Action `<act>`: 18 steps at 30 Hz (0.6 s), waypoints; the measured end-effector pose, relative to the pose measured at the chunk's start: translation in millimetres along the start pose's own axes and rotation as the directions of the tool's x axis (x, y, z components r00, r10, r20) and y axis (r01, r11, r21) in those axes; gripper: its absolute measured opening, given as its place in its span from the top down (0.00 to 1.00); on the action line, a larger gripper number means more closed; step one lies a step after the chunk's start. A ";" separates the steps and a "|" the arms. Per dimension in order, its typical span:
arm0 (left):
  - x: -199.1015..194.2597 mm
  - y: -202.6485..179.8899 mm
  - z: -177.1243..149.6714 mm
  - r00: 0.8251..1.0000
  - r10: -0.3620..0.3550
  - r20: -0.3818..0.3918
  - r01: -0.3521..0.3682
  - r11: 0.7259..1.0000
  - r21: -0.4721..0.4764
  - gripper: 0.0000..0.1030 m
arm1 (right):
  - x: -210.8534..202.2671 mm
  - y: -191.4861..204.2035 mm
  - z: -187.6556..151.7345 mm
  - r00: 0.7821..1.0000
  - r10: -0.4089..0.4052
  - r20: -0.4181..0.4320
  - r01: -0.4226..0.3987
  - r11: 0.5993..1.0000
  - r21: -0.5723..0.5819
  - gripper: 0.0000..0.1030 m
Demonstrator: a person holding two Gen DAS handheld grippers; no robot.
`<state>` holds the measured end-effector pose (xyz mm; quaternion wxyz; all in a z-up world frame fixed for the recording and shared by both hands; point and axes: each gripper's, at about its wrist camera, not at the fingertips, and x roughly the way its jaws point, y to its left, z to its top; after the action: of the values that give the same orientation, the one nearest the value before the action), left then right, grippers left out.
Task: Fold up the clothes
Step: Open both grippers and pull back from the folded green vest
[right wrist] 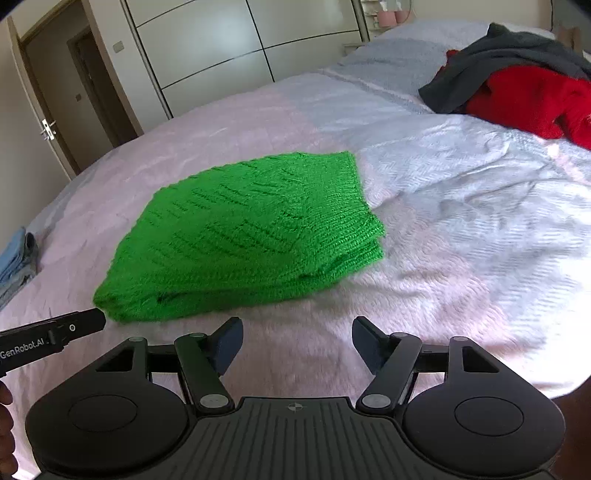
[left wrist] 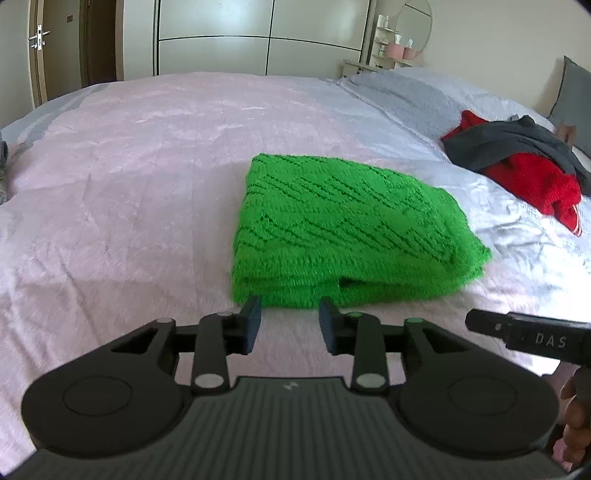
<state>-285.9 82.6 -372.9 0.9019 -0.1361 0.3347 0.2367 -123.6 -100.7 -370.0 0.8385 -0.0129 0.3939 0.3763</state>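
We note the green knit sweater (left wrist: pixel 343 229) lying as a squared, layered packet on the bed (left wrist: pixel 129 177), roughly mid-width and toward the near edge. The folded state the task asks for is already shown for this garment.

Left gripper (left wrist: pixel 290 325): fingers parted with nothing between them, tips just short of the packet's near edge. Right gripper (right wrist: pixel 297 341): fingers spread wider, also empty, over bare blanket just beside the packet's near right corner.

Toward the head of the bed a red garment (right wrist: pixel 532 103) lies crumpled with a dark grey garment (right wrist: pixel 509 51) draped over it, well apart from the green packet. These are not folded.

Risks, as we judge them:
- The knit is thick and springy; a nudge from the left fingers at the near edge could slide the top layer and open the stack.
- A pinch that catches one layer only would peel the packet apart when lifted.
- The plush blanket may drag on the underside if the packet is pushed instead of lifted.
- Red and grey are tangled; pulling one may haul the other along.

View differences: the right wrist view shows a folded pale blue pile (right wrist: pixel 14 258) at the bed's left edge, and the packet's right side with its stacked layers. The left wrist view shows the near fold opening and a round mirror (left wrist: pixel 413 26) beyond the bed.
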 end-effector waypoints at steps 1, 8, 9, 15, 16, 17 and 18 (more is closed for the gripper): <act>-4.4 -1.3 -2.1 1.000 0.004 -0.001 -0.004 1.000 0.004 0.69 | -4.3 0.4 -1.1 1.000 -0.002 -0.002 0.002 1.000 0.002 0.33; -35.9 -8.0 -4.8 1.000 0.024 0.015 -0.025 1.000 0.018 0.63 | -30.9 5.6 -7.2 1.000 -0.011 -0.003 0.011 1.000 0.015 0.33; -40.8 -9.1 -5.1 1.000 0.024 0.020 -0.025 1.000 0.019 0.63 | -34.5 7.2 -8.0 1.000 -0.011 0.000 0.011 1.000 0.013 0.33; -62.0 -13.2 -9.6 0.999 0.028 0.034 -0.029 0.999 0.025 0.60 | -54.5 19.4 -13.6 1.000 -0.016 0.016 0.016 1.000 -0.002 0.33; -65.3 -13.9 -10.4 0.999 0.026 0.038 -0.027 0.999 0.027 0.60 | -56.9 21.4 -14.8 1.000 -0.020 0.017 0.020 1.000 -0.009 0.33; -68.6 -14.6 -11.2 0.999 0.025 0.042 -0.026 0.999 0.028 0.60 | -59.3 23.5 -15.9 1.000 -0.024 0.019 0.024 1.000 -0.015 0.33; -71.9 -15.2 -12.0 0.999 0.023 0.046 -0.024 0.999 0.029 0.60 | -61.7 25.5 -17.2 0.999 -0.029 0.021 0.029 0.999 -0.022 0.33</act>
<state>-332.1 40.6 -332.4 0.9084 -0.1132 0.3191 0.2454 -176.3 -126.2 -333.5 0.8476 -0.0240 0.3810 0.3686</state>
